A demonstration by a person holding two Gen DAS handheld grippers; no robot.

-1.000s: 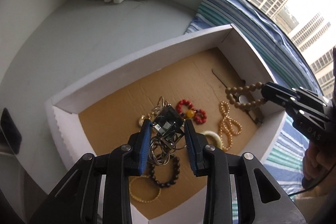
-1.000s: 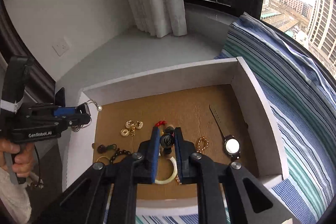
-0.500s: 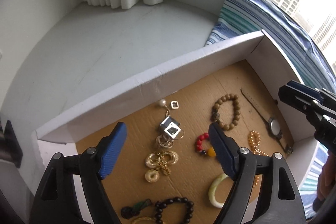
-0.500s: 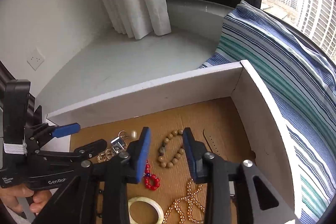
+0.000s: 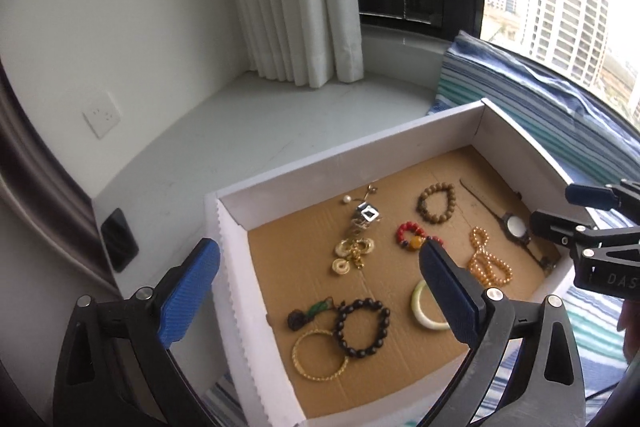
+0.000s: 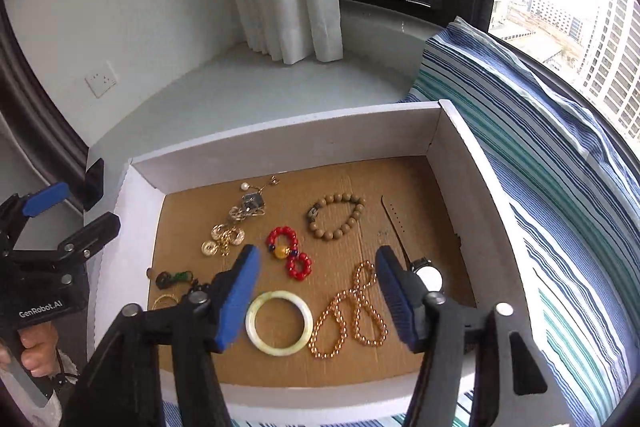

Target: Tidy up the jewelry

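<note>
Both the left gripper (image 5: 316, 283) and the right gripper (image 6: 316, 293) hang above the box (image 6: 280, 143) with their fingers spread apart and nothing in them. The jewelry lies inside on the cardboard floor, each piece apart from its neighbours: a brown bead bracelet (image 6: 335, 217), a red bead bracelet (image 6: 289, 251), a pale bangle (image 6: 279, 323), an amber bead strand (image 6: 352, 313) and a watch (image 6: 426, 273). That spacing looks deliberate, so every piece stays separate and easy to pick out; the sorting seems nearly finished.
</note>
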